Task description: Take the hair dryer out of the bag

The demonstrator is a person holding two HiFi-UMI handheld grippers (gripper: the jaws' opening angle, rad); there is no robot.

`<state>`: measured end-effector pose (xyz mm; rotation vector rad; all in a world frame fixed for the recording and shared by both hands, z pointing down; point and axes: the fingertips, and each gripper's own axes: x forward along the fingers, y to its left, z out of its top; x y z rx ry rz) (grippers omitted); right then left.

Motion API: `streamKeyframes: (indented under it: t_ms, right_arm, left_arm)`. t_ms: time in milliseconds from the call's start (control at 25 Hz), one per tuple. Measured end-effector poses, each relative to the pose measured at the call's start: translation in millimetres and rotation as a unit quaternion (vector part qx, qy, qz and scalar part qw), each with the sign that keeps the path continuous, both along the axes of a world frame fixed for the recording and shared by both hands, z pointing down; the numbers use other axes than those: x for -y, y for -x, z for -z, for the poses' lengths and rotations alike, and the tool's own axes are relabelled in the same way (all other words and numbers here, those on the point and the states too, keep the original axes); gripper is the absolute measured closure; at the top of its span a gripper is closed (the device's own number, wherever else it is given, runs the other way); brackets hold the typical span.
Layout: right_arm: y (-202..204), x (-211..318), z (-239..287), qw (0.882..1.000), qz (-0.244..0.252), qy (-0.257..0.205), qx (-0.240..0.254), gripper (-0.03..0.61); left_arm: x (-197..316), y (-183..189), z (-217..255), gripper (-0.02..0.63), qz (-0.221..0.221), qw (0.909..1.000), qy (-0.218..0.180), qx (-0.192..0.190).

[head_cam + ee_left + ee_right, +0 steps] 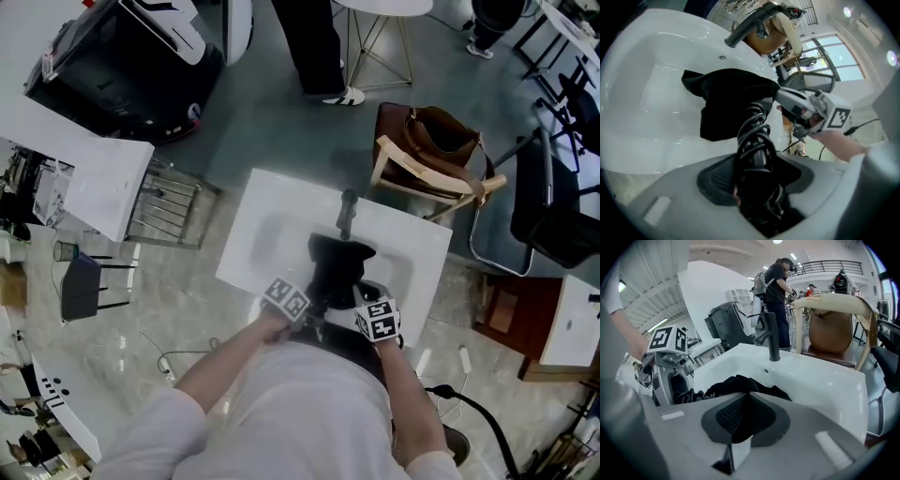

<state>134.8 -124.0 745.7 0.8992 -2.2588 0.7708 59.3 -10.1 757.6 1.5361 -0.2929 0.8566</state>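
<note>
Bright, even light is given by windows (836, 58) beyond the left fingers (715, 180) and a ceiling lamp (847, 11). Soft glare is laid on the white basin (642, 117). Edges are bent and darkened.

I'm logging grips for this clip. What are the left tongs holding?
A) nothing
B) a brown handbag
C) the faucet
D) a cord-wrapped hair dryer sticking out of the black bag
D: the left gripper view shows the left tongs closed on the cord-wrapped hair dryer, whose far end runs into the black bag.
</note>
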Motion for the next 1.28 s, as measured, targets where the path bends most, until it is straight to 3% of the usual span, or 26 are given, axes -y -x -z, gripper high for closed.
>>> streamKeyframes:
  t_ms: [600,880,1280]
  right_arm:
    - [4.8,-6.7,3.7,1.000,0.001,-0.006,0.002,0.560]
    - [4.7,-5.1,7.0,0.999,-0.041,0.005,0.005,0.559]
    - [14.7,-18.0,9.5,0.997,-0.077,0.019,-0.007,0.557]
  left_arm:
    - [-40.3,25.7,24.0,0.379,-0.001,0.9966,-0.078,-0.028]
    - [-50.6,32.1,43.6,0.380,-0.012,0.9932,-0.101,-0.057]
    - [-42.0,59.7,62.1,0.380,0.018,0.9867,-0.137,-0.086]
